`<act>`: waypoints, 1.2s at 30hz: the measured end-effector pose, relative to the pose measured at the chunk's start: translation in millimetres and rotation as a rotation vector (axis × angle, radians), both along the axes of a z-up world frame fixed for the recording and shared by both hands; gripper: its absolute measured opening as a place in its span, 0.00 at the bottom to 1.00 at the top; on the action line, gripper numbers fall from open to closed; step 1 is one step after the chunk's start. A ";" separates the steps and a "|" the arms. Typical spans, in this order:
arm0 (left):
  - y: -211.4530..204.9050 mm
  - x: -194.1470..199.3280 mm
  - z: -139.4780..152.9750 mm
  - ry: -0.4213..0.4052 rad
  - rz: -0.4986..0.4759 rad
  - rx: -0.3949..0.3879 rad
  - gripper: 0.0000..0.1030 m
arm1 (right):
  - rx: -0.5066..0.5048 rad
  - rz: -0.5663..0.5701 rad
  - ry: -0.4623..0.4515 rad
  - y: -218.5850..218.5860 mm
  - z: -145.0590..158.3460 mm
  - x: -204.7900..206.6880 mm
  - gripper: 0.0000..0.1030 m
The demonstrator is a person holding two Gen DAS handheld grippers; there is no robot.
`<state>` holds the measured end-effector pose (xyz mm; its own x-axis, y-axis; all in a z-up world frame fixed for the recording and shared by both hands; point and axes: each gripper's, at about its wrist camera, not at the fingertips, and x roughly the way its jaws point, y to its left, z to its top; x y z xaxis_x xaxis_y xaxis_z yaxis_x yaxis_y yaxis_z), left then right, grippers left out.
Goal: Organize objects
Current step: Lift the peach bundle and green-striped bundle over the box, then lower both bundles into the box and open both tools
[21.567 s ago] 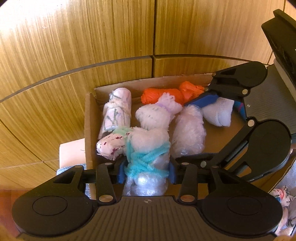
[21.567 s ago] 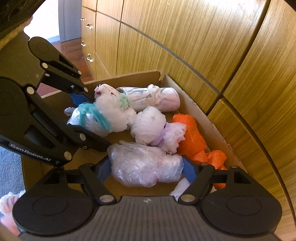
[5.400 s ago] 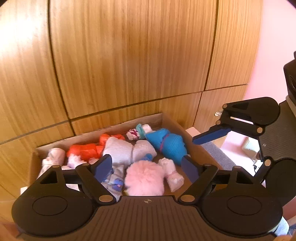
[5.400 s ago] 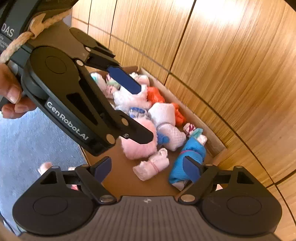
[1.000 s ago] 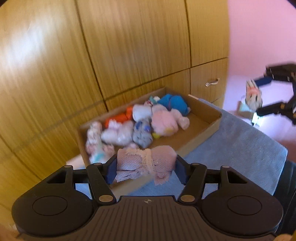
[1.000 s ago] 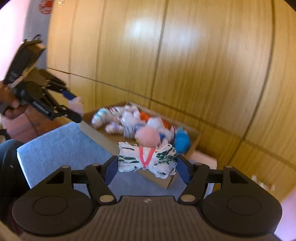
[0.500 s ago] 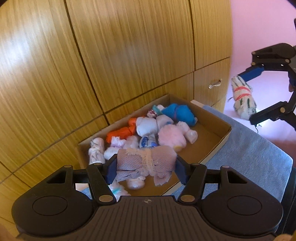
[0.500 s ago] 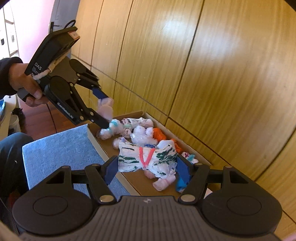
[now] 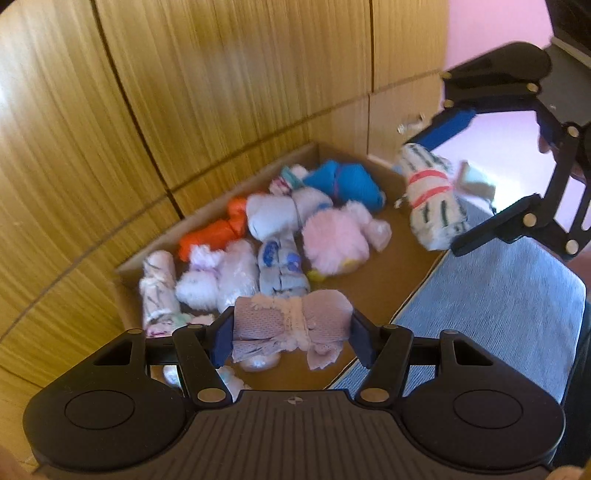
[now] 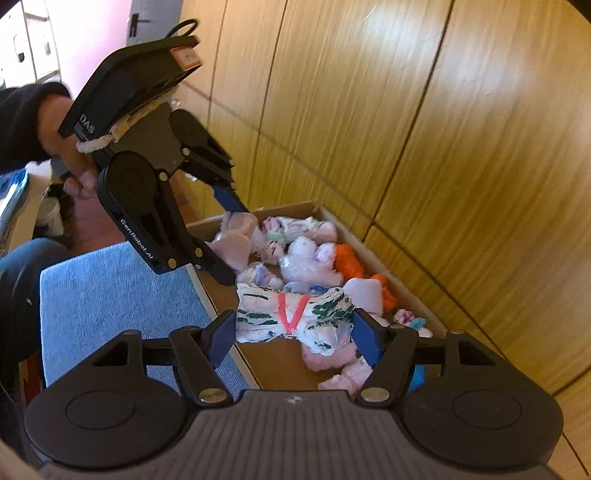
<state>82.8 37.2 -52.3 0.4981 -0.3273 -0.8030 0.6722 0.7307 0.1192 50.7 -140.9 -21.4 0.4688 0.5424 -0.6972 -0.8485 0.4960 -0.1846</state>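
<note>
The left gripper [image 9: 291, 338] pinched a pink bundle [image 9: 291, 326] between its fingers; the right gripper [image 10: 293, 334] pinched a green-striped bundle [image 10: 295, 314], both above the box [image 9: 388, 280].

Wooden cabinet panels [image 9: 221, 92], pink wall [image 9: 491, 29] beyond.

The right gripper [image 10: 293, 334] is clamping a white bundle with green marks and a red band [image 10: 291, 317] over the near edge of the cardboard box [image 10: 280, 365]. Beyond it the left gripper [image 10: 229, 236] is pinching a pale pink bundle [image 10: 236, 240] above the box's far end. Wrapped bundles are lying heaped inside, beside the blue mat [image 10: 110, 295].
</note>
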 end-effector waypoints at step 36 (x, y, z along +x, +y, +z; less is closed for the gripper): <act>7.3 38.9 -64.5 0.161 0.039 -0.020 0.66 | -0.297 0.242 0.165 57.5 -62.4 48.2 0.62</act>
<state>121.7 44.6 -116.8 0.3764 -0.3266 -0.8670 0.6525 0.7578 -0.0022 98.8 -83.3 -83.7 0.2213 0.3875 -0.8949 -0.9643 0.2238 -0.1415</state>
